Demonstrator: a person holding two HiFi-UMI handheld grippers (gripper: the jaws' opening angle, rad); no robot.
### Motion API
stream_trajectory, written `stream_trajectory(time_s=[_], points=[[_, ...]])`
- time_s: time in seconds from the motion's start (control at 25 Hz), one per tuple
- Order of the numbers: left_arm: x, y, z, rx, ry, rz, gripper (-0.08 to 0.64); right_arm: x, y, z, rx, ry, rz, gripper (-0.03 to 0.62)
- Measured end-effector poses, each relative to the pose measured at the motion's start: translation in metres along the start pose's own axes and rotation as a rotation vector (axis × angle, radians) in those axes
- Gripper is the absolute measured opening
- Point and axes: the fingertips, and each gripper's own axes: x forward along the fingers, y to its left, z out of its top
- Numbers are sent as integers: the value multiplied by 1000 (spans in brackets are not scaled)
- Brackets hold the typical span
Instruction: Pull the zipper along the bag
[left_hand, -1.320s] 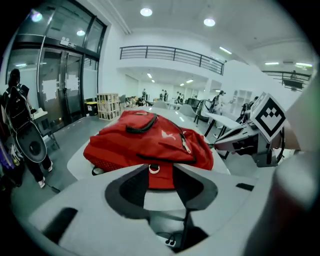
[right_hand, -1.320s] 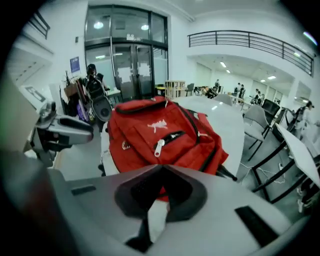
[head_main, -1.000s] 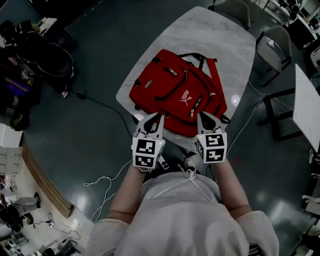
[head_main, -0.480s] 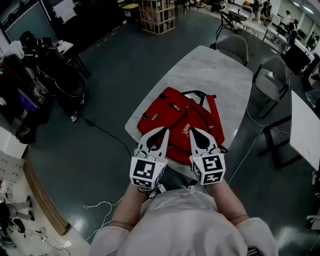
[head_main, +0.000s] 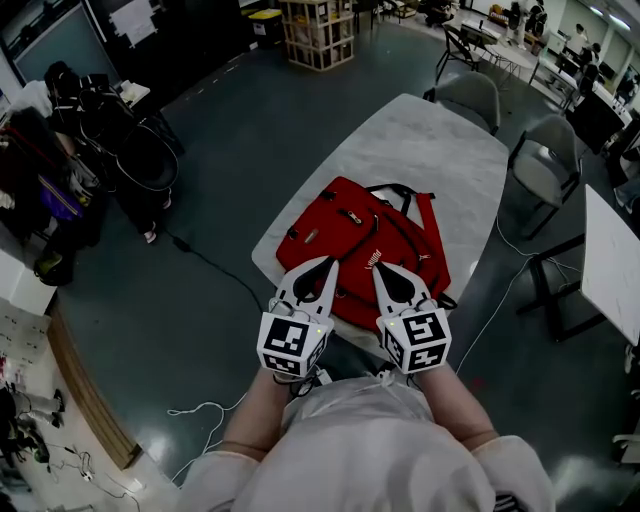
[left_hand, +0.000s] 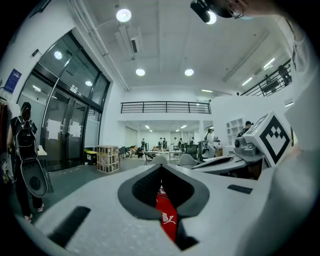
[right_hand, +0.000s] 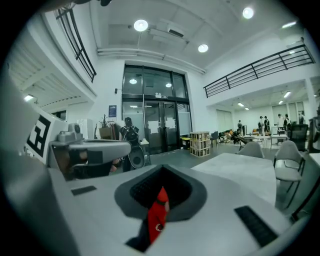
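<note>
While both tools hang over the near edge of the red backpack (head_main: 345, 228), nothing has been taken hold of, so I'd judge the job to be at the approach, with the zipper run not yet begun. That backpack lies flat on the pale marble table (head_main: 430, 140), front face up, straps at its far side. The left gripper (head_main: 326, 263) sits above the backpack's near left part with its jaws pressed tip to tip. The right gripper (head_main: 379, 270), just beside it over the backpack's near middle, is likewise closed. In each gripper view only a sliver of red fabric shows through the hollow behind the meeting tips, seemingly the bag below and not something pinched. A small silvery zipper pull (head_main: 352, 216) glints on the backpack's upper face, beyond both tips. Which zip is meant I cannot tell from here. Next, I'd expect one tool to spread its jaws, drop to a pull tab and nip it. The other would likely pin the fabric beside it so the bag doesn't slide.
</note>
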Motion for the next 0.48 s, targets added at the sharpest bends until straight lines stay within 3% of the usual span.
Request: stream_trajectory(time_s=[0.48], points=[[5,-8,-11,-10,21,20,20,-6,-3,-6,-7,0,-1,26]])
